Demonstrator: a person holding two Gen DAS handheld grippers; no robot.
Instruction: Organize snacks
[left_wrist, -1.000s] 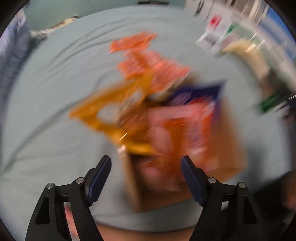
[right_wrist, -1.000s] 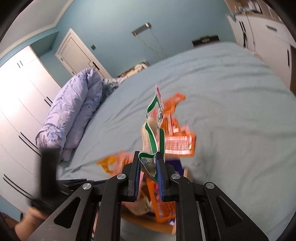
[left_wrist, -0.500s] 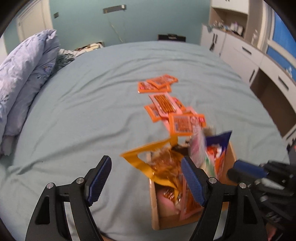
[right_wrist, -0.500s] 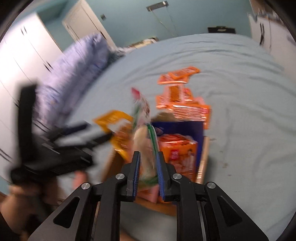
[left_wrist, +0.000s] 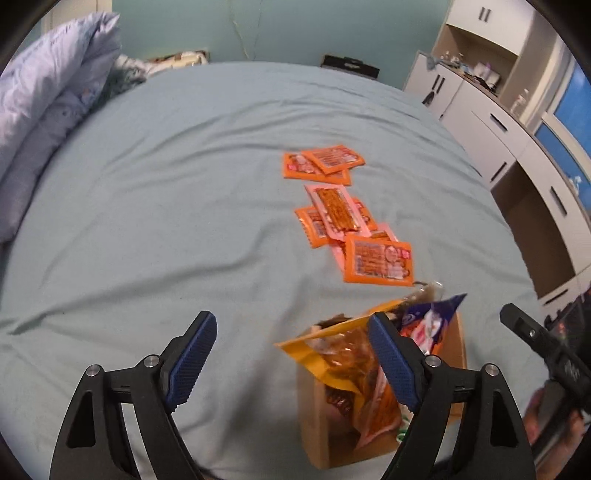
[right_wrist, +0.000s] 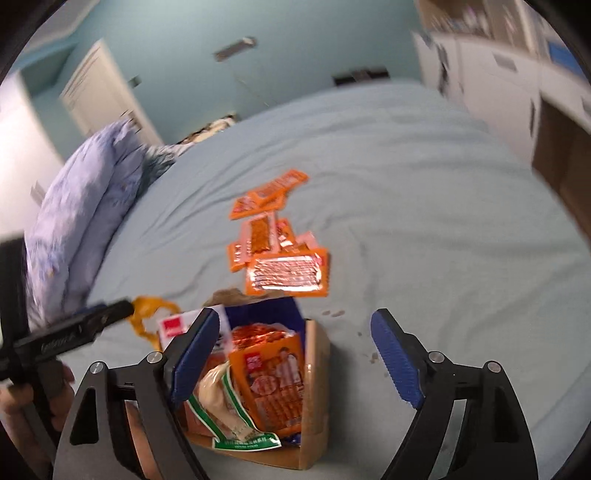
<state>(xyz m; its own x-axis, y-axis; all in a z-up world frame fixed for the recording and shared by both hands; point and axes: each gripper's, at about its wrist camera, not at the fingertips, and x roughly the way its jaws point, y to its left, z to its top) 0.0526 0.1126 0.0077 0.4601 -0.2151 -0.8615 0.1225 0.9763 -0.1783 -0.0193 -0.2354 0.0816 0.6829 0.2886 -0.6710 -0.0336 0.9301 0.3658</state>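
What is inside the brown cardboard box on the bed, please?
The brown cardboard box holds upright snack bags: an orange sausage packet, a green-edged clear packet, a dark blue bag and a yellow bag. Anything beneath them is covered.

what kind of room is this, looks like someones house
Most likely a bedroom in a home. The snacks lie on a wide bed with a pale blue sheet, a bunched-up duvet sits at its far left, and white built-in cupboards and shelves line the right wall.
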